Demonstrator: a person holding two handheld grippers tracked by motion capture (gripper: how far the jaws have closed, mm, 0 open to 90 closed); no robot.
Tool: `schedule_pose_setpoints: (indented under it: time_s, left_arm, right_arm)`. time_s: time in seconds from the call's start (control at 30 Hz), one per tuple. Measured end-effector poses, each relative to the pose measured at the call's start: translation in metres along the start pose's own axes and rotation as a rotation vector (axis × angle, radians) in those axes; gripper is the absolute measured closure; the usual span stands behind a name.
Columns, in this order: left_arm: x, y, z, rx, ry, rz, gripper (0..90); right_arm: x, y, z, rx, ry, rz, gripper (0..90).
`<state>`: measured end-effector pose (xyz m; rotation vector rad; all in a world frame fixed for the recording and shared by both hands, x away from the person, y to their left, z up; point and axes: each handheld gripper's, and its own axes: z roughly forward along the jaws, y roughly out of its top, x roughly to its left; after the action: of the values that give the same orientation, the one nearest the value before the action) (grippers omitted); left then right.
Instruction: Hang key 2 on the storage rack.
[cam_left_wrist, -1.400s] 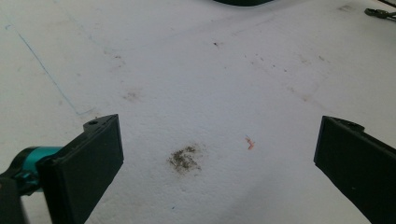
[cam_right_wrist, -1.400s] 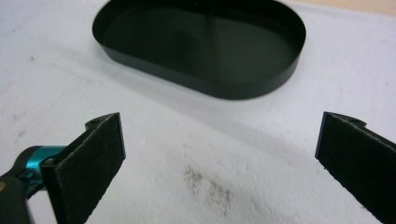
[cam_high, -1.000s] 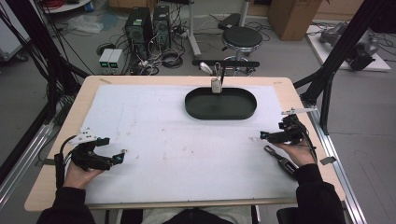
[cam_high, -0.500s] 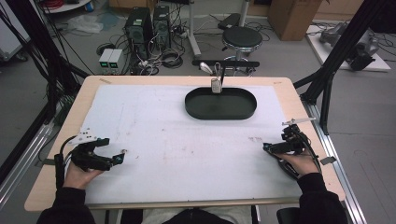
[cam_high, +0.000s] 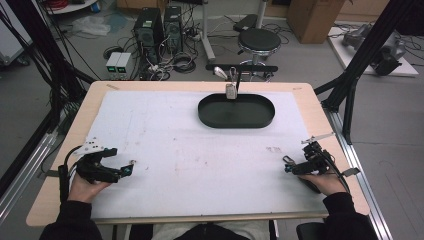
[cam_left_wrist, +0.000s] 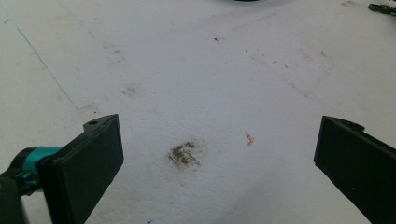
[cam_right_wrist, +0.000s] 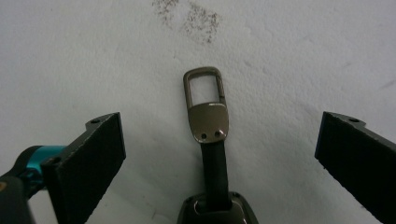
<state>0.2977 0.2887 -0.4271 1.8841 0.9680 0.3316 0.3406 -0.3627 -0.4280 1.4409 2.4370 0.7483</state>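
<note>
At the near right of the table (cam_high: 320, 107), the right gripper (cam_high: 295, 167) is held low over the white mat (cam_high: 175, 135), its jaws spread wide. Between them, untouched, a key strap (cam_right_wrist: 208, 140) is seen lying flat, its metal clip (cam_right_wrist: 204, 87) pointing away. At the near left, the left gripper (cam_high: 125, 171) is held with jaws spread over bare mat. Farther back, a black oval tray (cam_high: 236, 111) is set near the far edge.

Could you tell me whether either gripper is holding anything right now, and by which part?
Nothing is held. The right gripper is open over a key strap lying on the table; the left gripper is open above bare table.
</note>
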Motion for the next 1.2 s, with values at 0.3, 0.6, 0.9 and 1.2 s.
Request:
schedule_pose_setpoints:
  time_s: [0.3,0.6,0.9,1.2]
  left_arm:
    - [0.0,0.0,0.0,0.001,0.002,0.001,1.8]
    - [0.001,-0.001,0.0,-0.001,0.002,-0.002,1.8]
    - [0.001,-0.001,-0.001,-0.005,0.001,-0.003,1.8]
    - [0.001,0.0,0.0,-0.007,-0.002,-0.005,1.8]
  right_arm:
    - [0.002,-0.007,-0.006,0.028,-0.013,-0.02,22.8]
    - [0.004,-0.006,-0.012,0.016,-0.01,-0.043,51.1]
    - [0.007,-0.004,-0.009,0.059,-0.021,-0.061,82.9]
    - [0.007,-0.006,-0.013,0.04,-0.007,-0.043,86.4]
